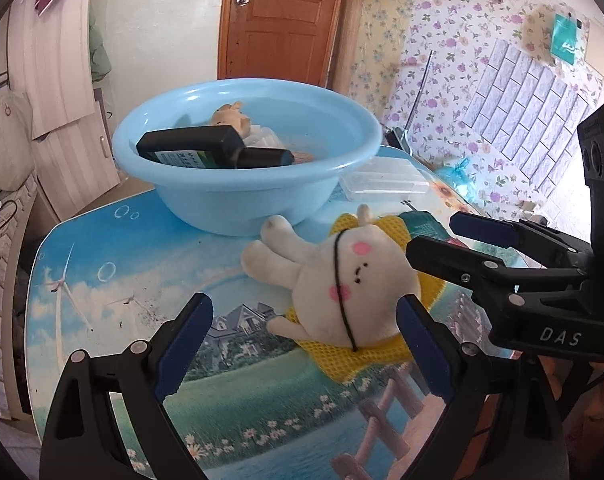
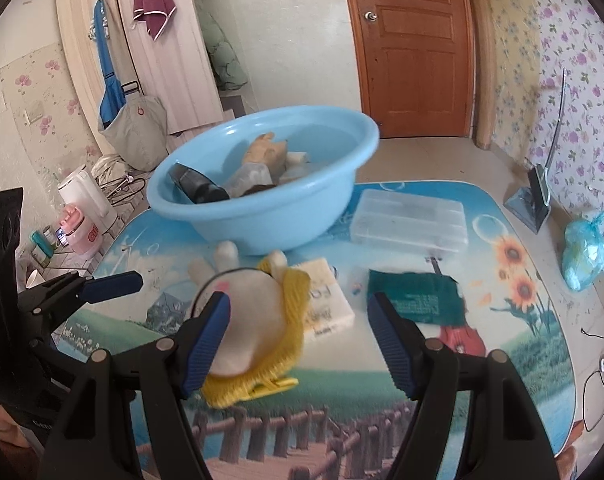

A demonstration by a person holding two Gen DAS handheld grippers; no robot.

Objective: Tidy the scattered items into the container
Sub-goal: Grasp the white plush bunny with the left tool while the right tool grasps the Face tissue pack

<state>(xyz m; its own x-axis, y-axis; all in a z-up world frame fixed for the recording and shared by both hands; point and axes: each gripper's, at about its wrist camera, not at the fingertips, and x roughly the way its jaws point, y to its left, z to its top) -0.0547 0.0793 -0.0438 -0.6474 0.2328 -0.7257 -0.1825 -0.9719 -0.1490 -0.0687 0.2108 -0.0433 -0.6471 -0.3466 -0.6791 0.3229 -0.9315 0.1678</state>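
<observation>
A white plush rabbit (image 1: 342, 280) lies on a yellow mesh cloth (image 1: 342, 356) on the picture-printed table, just in front of the light-blue basin (image 1: 242, 196). My left gripper (image 1: 302, 344) stands open, its right finger beside the rabbit's body. My right gripper (image 1: 454, 244) comes in from the right, open, close to the rabbit's head. In the right wrist view the right gripper (image 2: 302, 336) is open, with the rabbit (image 2: 246, 312) and the yellow cloth (image 2: 290, 312) against its left finger. The basin (image 2: 262, 216) holds a black bottle (image 2: 198, 188) and a brown plush toy (image 2: 266, 152).
A clear plastic case (image 2: 410, 220) lies right of the basin. A white box (image 2: 326, 300) and a dark green cloth (image 2: 414, 296) lie right of the rabbit. One of the left gripper's pads (image 2: 114, 282) shows at the left. A blue bag (image 2: 582, 248) sits on the floor.
</observation>
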